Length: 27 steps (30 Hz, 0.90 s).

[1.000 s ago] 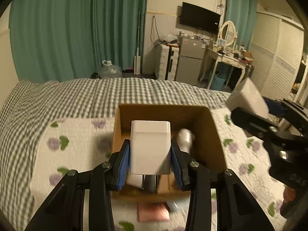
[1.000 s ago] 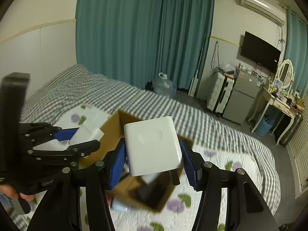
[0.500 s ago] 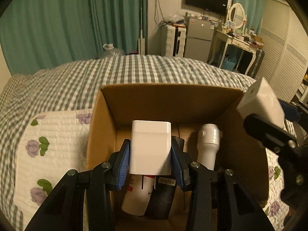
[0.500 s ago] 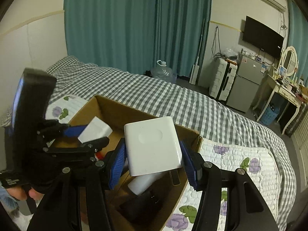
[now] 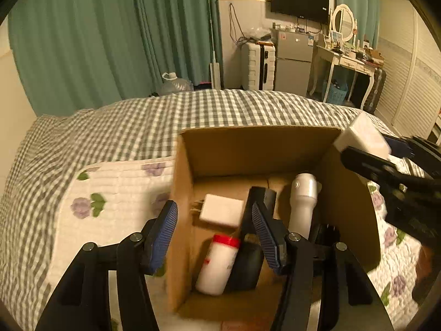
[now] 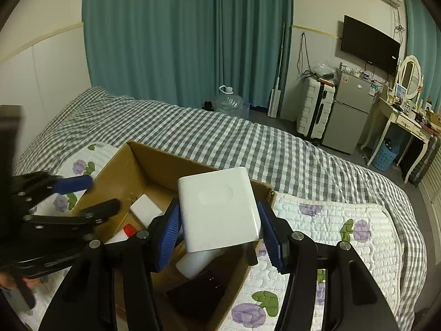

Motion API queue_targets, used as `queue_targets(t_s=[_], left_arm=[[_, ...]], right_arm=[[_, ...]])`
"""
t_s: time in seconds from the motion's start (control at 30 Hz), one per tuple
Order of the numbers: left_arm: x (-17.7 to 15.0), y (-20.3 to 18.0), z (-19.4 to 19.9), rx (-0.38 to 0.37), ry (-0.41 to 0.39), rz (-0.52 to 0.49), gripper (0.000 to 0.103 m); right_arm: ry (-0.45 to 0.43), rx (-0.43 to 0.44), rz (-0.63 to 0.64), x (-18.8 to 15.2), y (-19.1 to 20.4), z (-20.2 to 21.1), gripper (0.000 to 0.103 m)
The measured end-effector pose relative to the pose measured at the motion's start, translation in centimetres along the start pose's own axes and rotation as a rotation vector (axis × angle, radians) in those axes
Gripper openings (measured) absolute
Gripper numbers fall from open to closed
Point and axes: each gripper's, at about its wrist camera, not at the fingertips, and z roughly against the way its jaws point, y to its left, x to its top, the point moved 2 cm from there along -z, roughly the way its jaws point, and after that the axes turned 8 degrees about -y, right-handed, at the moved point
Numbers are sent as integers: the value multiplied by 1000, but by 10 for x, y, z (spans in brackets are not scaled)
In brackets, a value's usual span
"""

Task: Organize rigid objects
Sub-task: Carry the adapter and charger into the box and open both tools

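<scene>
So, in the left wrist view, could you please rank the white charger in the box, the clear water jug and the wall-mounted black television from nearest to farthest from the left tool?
1. White plug-in charger: in the brown cardboard box, just beyond the open left tool.
2. Clear water jug: on the floor past the bed, by the curtains.
3. Black television: on the far wall, upper right.
</scene>
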Motion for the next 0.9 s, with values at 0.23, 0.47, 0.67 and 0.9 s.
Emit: queue_targets(t_s=[0.23,0.47,0.67,0.9], left_arm=[[-30,26,32,68,-15,50,63],[-70,46,34,80,-5,123,64],[-73,49,45,74,-23,131,64],[-85,51,56,76,-3,131,64]], right_arm=[[79,39,35,-18,24,-26,55],[160,80,94,-42,56,-52,55],[164,81,104,-48,66,-51,58],[103,48,81,-38,62,-5,71]])
